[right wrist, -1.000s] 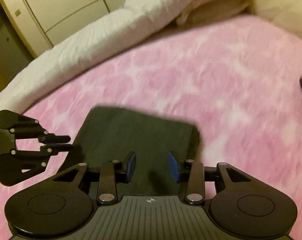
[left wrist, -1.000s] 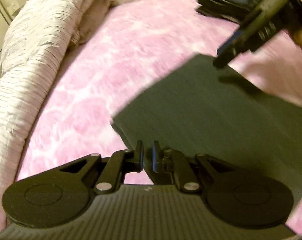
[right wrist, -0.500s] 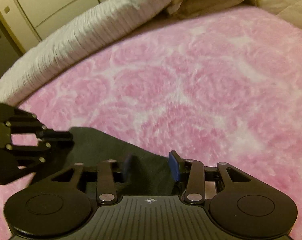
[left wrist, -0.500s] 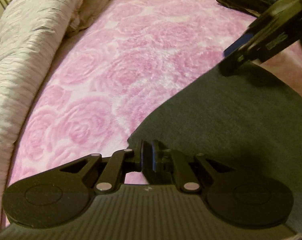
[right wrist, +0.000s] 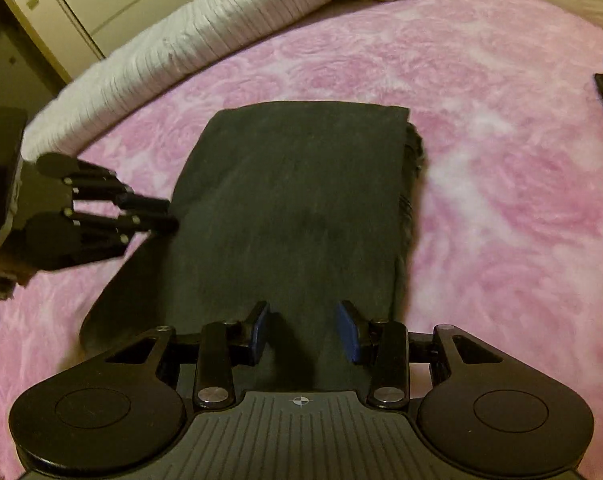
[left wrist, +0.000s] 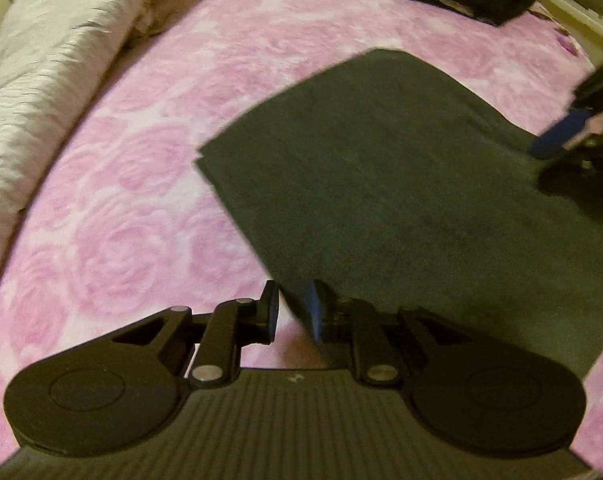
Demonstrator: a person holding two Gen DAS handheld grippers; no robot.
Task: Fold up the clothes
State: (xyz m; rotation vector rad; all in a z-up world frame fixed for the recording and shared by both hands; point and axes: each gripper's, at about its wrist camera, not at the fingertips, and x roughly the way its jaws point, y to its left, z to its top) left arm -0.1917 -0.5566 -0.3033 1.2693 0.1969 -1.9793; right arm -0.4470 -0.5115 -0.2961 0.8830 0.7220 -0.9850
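Centre frame: we see dark garment (right wrist: 297,208) running lengthwise away from right tool (right wrist: 303,330), fingers apart.
Left tool (left wrist: 293,308): straddling garment's edge, slightly parted.

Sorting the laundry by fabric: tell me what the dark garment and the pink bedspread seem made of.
Dark garment: looks like matte charcoal knit, perhaps cotton jersey; no sheen, soft layered edges at its right side. Pink bedspread: looks like plush fleece with embossed rose swirls and a slight fuzzy pile, probably synthetic. Blur leaves the weave of both uncertain.
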